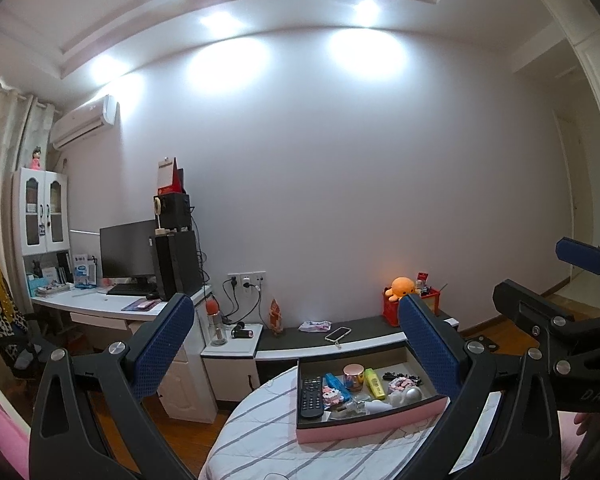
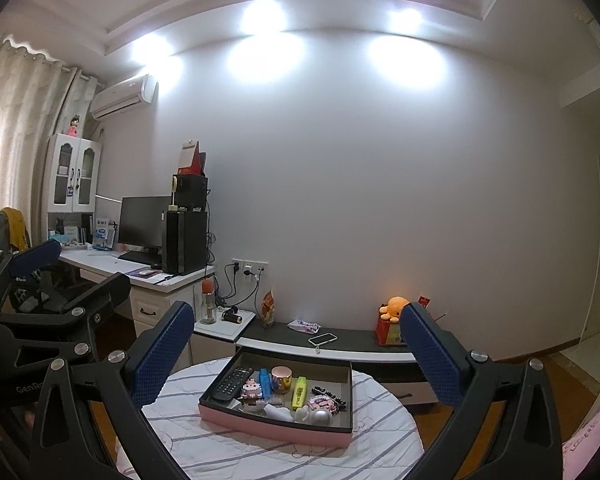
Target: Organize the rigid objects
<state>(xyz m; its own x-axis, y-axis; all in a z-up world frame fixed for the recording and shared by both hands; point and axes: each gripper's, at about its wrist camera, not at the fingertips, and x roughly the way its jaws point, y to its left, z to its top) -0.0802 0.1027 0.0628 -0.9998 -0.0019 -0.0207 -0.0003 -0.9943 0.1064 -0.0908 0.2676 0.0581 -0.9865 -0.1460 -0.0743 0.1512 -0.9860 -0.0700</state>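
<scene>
A pink-sided tray (image 1: 364, 426) (image 2: 272, 426) sits on a round table with a striped cloth (image 1: 260, 440) (image 2: 204, 452). It holds a black remote (image 1: 311, 397) (image 2: 233, 383), a blue tube (image 2: 265, 382), a rose-gold jar (image 1: 354, 377) (image 2: 282, 379), a yellow highlighter (image 1: 375, 383) (image 2: 299, 393), a pink block toy (image 2: 252, 392), a black hair clip (image 2: 329, 394) and white pieces. My left gripper (image 1: 296, 348) is open and empty, held above and before the tray. My right gripper (image 2: 298, 354) is open and empty, likewise raised. Each shows in the other's view.
A low dark bench (image 2: 340, 340) behind the table carries a phone (image 2: 322, 338), a red box with an orange plush (image 2: 394, 308) and a packet. A white desk (image 2: 112, 268) with monitor and PC tower stands at left. Wooden floor lies around the table.
</scene>
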